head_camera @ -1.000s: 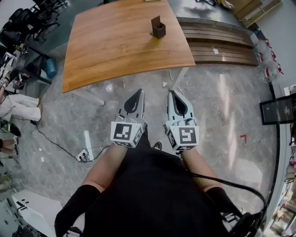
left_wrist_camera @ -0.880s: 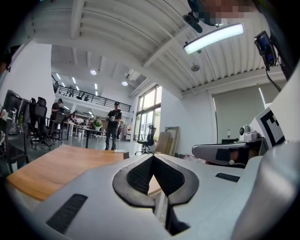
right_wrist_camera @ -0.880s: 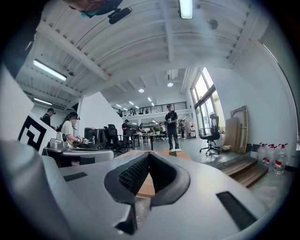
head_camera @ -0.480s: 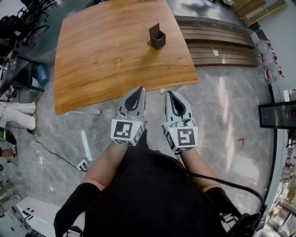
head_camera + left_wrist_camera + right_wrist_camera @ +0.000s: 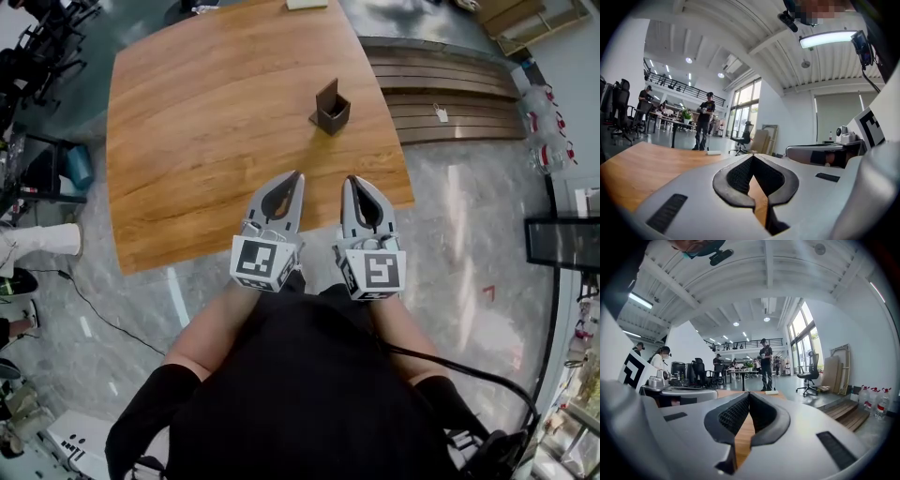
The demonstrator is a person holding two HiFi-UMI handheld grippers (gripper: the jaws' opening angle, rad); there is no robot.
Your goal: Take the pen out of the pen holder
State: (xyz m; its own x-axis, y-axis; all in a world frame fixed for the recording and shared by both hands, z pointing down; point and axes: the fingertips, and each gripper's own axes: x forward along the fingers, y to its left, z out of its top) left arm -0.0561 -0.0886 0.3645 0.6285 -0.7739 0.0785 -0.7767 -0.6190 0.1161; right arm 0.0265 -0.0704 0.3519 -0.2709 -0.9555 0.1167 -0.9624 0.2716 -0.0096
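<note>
Pen holder stands on wooden table, grey stone floor around

- The pen holder, on the far right part of the surface, was too small to tell whether the dark upright piece in it was a pen.
- The surface's far edge was cut off at the top of the head view.
- Part of its near edge lay hidden behind the left gripper and the right gripper.
- In each gripper view, the jaws left only a sliver of wood visible.
- A person was cut off at the left edge, legs only.
</note>
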